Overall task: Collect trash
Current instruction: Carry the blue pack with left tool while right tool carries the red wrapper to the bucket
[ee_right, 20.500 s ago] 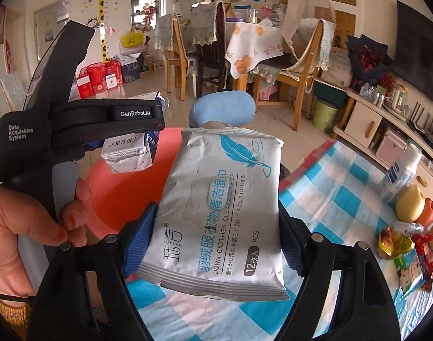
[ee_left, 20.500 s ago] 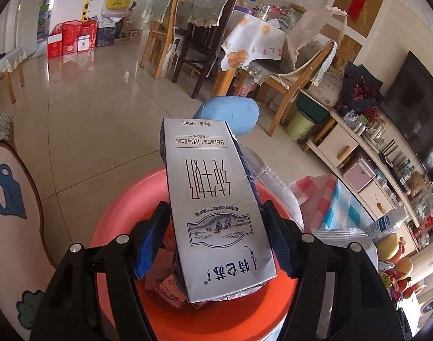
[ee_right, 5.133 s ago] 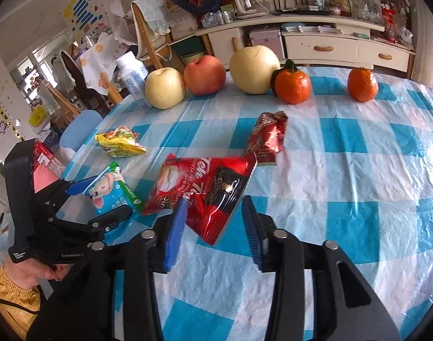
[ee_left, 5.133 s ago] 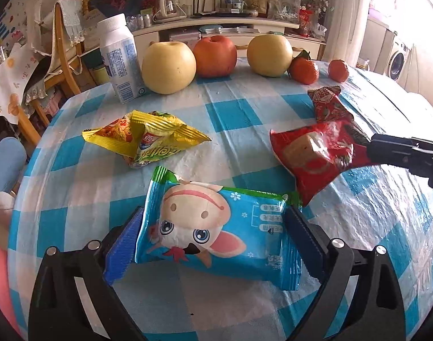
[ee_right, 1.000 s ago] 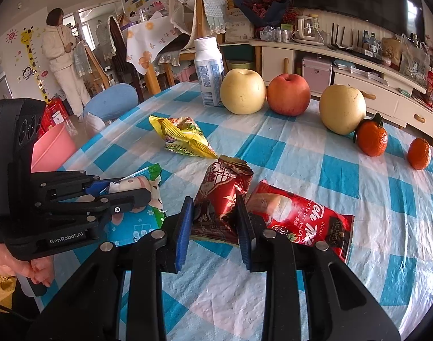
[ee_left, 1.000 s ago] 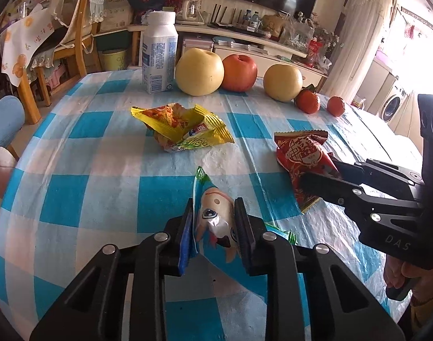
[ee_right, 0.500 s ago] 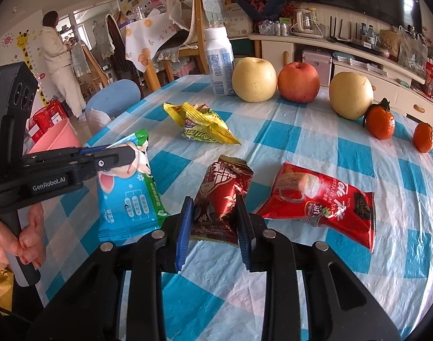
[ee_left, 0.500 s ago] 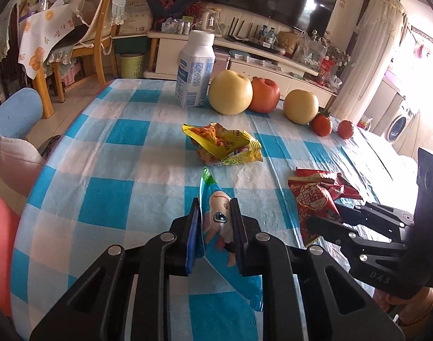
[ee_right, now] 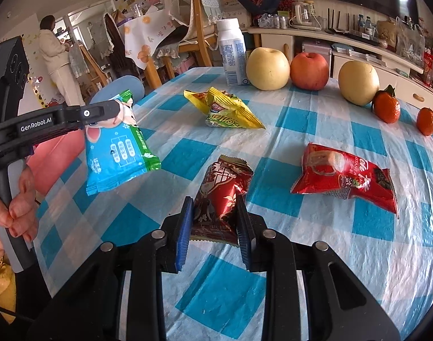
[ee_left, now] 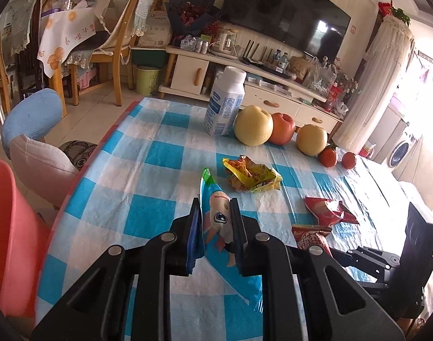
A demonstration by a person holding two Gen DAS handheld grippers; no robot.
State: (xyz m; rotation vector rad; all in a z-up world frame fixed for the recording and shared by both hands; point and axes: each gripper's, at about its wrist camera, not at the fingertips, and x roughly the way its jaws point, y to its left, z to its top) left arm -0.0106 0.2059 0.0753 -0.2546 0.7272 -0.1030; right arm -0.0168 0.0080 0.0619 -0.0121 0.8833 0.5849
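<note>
Trash in hand: a blue plastic snack wrapper printed with a cartoon face (ee_left: 218, 221) is pinched between the narrow jaws of the left gripper (ee_left: 215, 227) and hangs clear of the table, apparently lifted for carrying off.
Second piece: a dark red foil wrapper (ee_right: 220, 196) sits clamped between the blue pads of the right gripper (ee_right: 215, 227); whether its far end touches the cloth cannot be told.
Likely destination: a coral-pink plastic tub (ee_left: 8, 221) stands off the table edge at nine o'clock in the left wrist view, probably the bin for both loads.
Left to collect: a crumpled yellow foil packet (ee_right: 225, 109) lies at twelve o'clock of the right gripper, a flat red coffee sachet (ee_right: 344, 174) at two o'clock, well apart from each other.
Not trash, by the look of it: a white plastic bottle with blue label (ee_right: 233, 56), two yellow pears (ee_right: 267, 68), one red apple (ee_right: 309, 69) and two small oranges (ee_right: 387, 108) line the far side.
Surface: a round table under a blue-and-white checked plastic cloth (ee_right: 316, 270), wrinkled and glossy.
Room: a living room with a black television (ee_left: 284, 11) over a cream cabinet, wooden dining chairs at eleven o'clock, and a person in white (ee_right: 58, 56) standing far off.
</note>
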